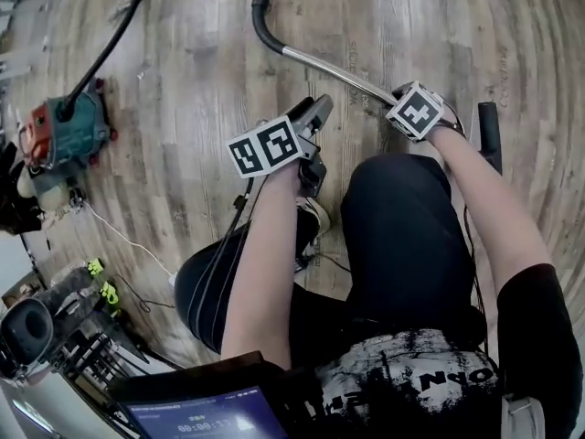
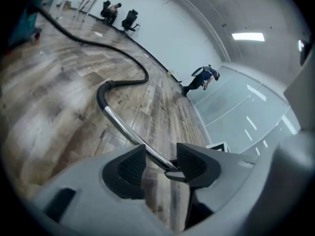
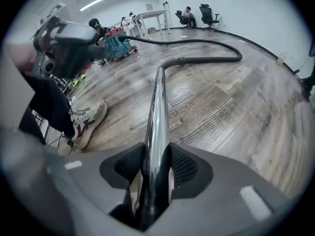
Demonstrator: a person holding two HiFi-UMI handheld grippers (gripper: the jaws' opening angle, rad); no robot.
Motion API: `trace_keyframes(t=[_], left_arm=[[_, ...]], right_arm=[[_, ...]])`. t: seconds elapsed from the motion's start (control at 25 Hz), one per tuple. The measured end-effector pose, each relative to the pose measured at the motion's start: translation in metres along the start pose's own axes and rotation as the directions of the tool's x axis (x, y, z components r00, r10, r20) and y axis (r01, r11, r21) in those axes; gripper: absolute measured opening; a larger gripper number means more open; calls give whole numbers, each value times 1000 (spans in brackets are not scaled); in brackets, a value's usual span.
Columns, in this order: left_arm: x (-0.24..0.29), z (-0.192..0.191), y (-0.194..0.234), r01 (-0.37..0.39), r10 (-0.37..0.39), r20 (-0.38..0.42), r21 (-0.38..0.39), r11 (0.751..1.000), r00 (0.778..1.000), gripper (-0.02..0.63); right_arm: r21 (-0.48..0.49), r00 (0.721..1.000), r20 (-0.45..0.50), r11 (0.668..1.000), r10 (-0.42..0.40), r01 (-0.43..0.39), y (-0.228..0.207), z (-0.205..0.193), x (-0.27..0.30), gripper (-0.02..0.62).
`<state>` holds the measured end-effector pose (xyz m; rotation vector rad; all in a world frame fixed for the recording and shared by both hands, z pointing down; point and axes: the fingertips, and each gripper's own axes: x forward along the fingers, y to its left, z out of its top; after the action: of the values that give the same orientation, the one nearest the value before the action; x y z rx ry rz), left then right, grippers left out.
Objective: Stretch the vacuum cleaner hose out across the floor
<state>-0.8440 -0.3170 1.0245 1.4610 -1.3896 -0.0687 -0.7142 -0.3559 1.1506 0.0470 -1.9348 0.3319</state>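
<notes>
Currently the right gripper (image 3: pixel 156 163) is clenched on the shiny chrome metal wand tube (image 3: pixel 156 107), which runs away over the wood-plank floor (image 3: pixel 236 117) into the black flexible vacuum hose (image 3: pixel 211 61). That hose loops far, then left to the teal canister vacuum cleaner (image 3: pixel 118 45). The left gripper (image 2: pixel 160 167) is released, pads apart, pinching nothing, just left of the tube.

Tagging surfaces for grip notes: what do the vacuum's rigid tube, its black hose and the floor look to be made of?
The tube looks like polished metal, likely chromed steel: it mirrors the room in bright streaks. The hose is matte black, probably flexible plastic or rubber: it curves loosely and shows no shine. The floor is wood-look planks with visible grain and seams; whether it is real wood or laminate cannot be told.
</notes>
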Motion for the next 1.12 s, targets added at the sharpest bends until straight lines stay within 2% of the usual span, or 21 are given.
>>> trace_keyframes(t=[0.04,0.12,0.2,0.28,0.48,0.56,0.72,0.8,0.88,0.92,0.96,1.12], left_arm=[[13,-5,1,26,-25,13,-68,997,1000,203],[39,-14,9,65,-56,51,-206,976,997,212],[67,-27,15,101,-84,68,-314,944,994,248],[93,-40,14,144,-125,75,-389,910,989,287],[137,-50,1,218,-183,118,-493,842,976,310],[150,-48,-5,254,-196,165,-528,810,967,305],[168,-34,-8,338,-200,283,-616,712,938,190],[171,-30,-12,379,-215,321,-643,666,922,173],[172,-28,-16,404,-219,349,-659,635,911,153],[172,-26,-19,409,-215,358,-659,631,909,145],[172,-23,-22,408,-212,361,-652,639,908,138],[166,-13,-32,368,-188,344,-590,719,920,137]], right_arm=[[-1,1000,-7,1000,-2,2,-1,-1,-7,176],[0,1000,-24,1000,-10,10,-3,-4,-19,176],[4,999,-43,1000,-24,24,-6,-9,-30,176],[4,998,-55,999,-32,32,-7,-13,-38,176],[23,999,-37,1000,22,-21,5,-8,-50,176],[18,999,-43,1000,18,-17,7,-9,-55,178],[-81,994,-71,994,-85,80,-3,-6,-65,179],[-115,992,-71,989,-106,97,-5,-5,-68,181],[-140,991,-67,985,-114,104,-7,-6,-69,183],[-151,991,-66,983,-116,105,-8,-6,-69,184],[-164,991,-70,981,-117,105,-9,-7,-69,187],[-226,983,-107,967,-148,121,-13,-12,-64,207]])
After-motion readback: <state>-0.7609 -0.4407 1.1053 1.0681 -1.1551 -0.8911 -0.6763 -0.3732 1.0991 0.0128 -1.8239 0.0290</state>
